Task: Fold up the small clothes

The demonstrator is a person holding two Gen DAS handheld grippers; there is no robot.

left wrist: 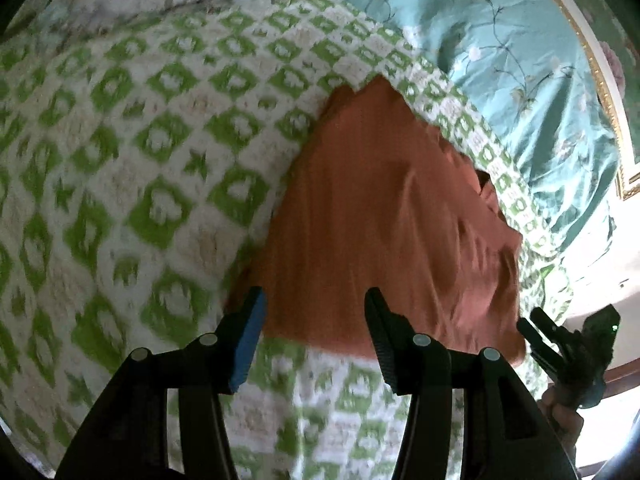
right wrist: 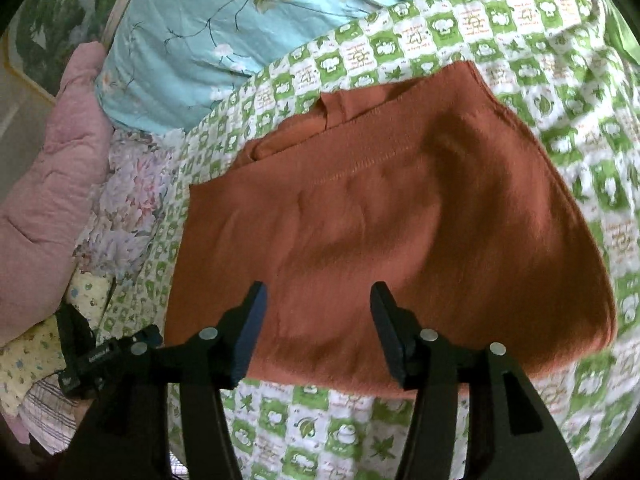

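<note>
- Ahead of the left gripper (left wrist: 314, 316), between and beyond its spread fingers, lies the rust-orange garment (left wrist: 384, 224), flat on the green-and-white checked sheet (left wrist: 132, 152); nothing sits between the fingers.
- Off to that gripper's right, at the garment's near right corner, the right gripper (left wrist: 538, 338) shows small and dark; from this view I cannot tell whether it touches the cloth.
- Seen from the right wrist, the right gripper (right wrist: 316, 316) is also spread wide, its fingers framing the garment's (right wrist: 392, 220) near edge, gripping nothing.
- A stitched hem line and a small notch run along the garment's far edge.
- Further ahead and to the left of the right gripper a pale blue floral quilt (right wrist: 208, 32) is bunched up, with a pink padded cloth (right wrist: 48, 184) at the far left.
- Low on the left, part of the left gripper's body (right wrist: 100, 360) is visible.
</note>
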